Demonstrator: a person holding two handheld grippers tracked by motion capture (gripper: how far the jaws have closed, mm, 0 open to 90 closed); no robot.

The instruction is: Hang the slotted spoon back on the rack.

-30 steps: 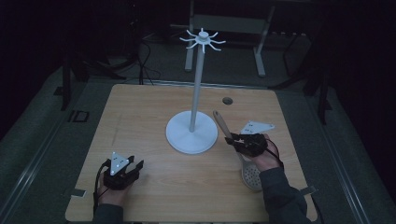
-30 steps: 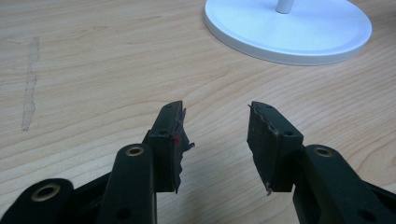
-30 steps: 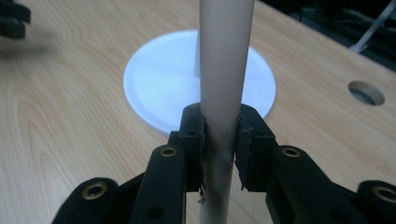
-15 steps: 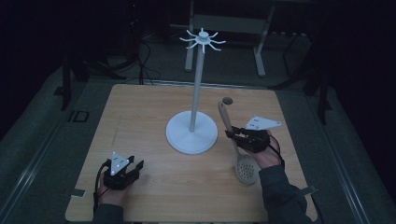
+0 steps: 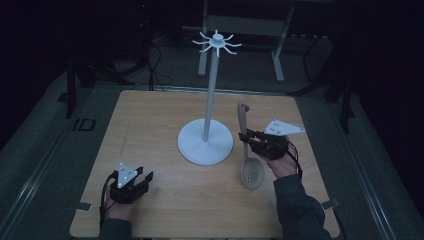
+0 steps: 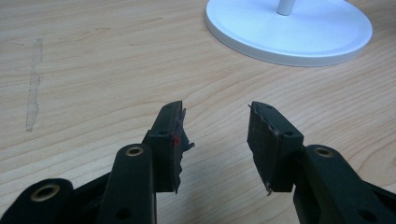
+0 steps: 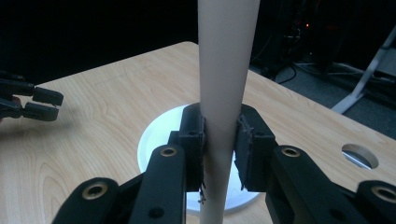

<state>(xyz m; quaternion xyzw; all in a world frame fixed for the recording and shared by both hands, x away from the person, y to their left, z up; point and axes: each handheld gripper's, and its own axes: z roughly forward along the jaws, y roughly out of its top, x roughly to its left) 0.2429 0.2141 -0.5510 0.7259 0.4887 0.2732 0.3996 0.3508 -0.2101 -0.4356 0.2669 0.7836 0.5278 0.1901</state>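
Item: slotted spoon, raised upright in the right gripper beside the hanging stand.

Right gripper (image 5: 244, 137), jaws clamped on the wooden handle of the slotted spoon (image 5: 251, 172); a second ago the spoon lay slanted and lower, now it stands near vertical, handle end up, bowl hanging just right of the stand (image 5: 205, 148) base. Likely step: lifting toward the hooks atop the stand. Left gripper (image 5: 144, 179), jaws apart and holding nothing, rests front-left of the stand on the table (image 5: 145, 120).
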